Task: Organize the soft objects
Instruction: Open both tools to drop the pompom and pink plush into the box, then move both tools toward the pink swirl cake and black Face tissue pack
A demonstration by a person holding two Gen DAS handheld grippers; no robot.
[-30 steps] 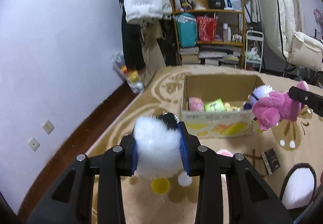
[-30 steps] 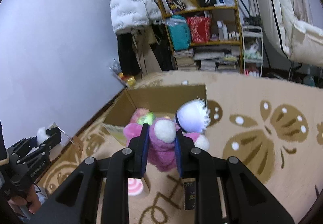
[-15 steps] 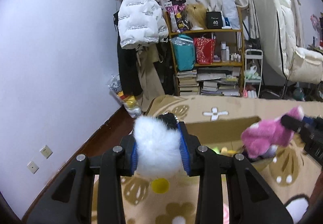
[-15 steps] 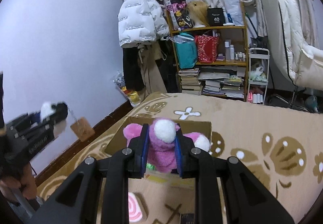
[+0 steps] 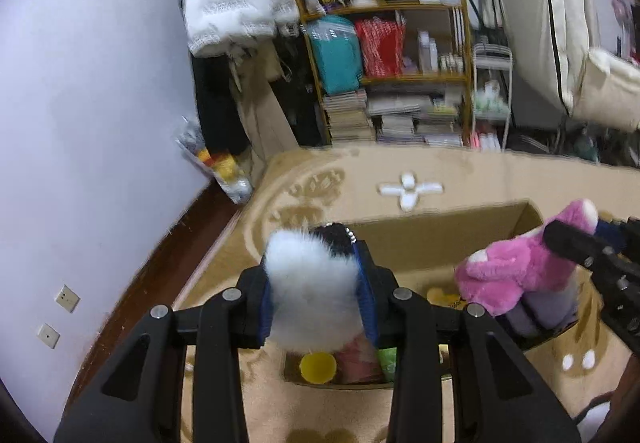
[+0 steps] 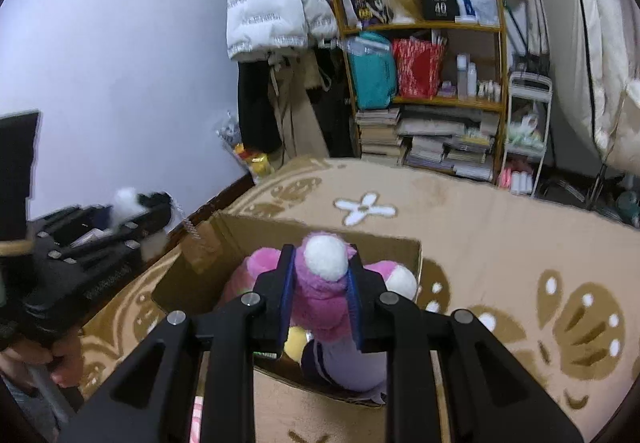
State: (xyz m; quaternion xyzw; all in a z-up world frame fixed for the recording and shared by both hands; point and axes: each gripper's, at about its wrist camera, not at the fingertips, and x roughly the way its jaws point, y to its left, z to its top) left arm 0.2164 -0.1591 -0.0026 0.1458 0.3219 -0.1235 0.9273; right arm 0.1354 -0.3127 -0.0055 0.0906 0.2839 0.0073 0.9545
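Note:
My left gripper (image 5: 316, 295) is shut on a white fluffy plush (image 5: 310, 283) with a black part and a bead chain, held above the near left edge of an open cardboard box (image 5: 440, 239). My right gripper (image 6: 320, 295) is shut on a pink plush (image 6: 320, 295) with a white pom, held over the box (image 6: 224, 239). In the left wrist view the pink plush (image 5: 508, 271) hangs over the box's right side. The box holds a purple-white plush (image 6: 352, 363), a yellow toy (image 6: 296, 343) and others. The left gripper shows in the right wrist view (image 6: 132, 227).
The box stands on a beige patterned carpet (image 6: 500, 227). Behind are a wooden shelf (image 6: 424, 83) with books and bags, a white jacket (image 6: 272, 3), a white rack (image 6: 524, 131) and a white recliner (image 5: 580, 43). The wall (image 5: 100, 103) is at the left.
Both grippers have moved forward and tilted down over the box. The pink plush now hangs inside the box's opening. Both plushes stay gripped.

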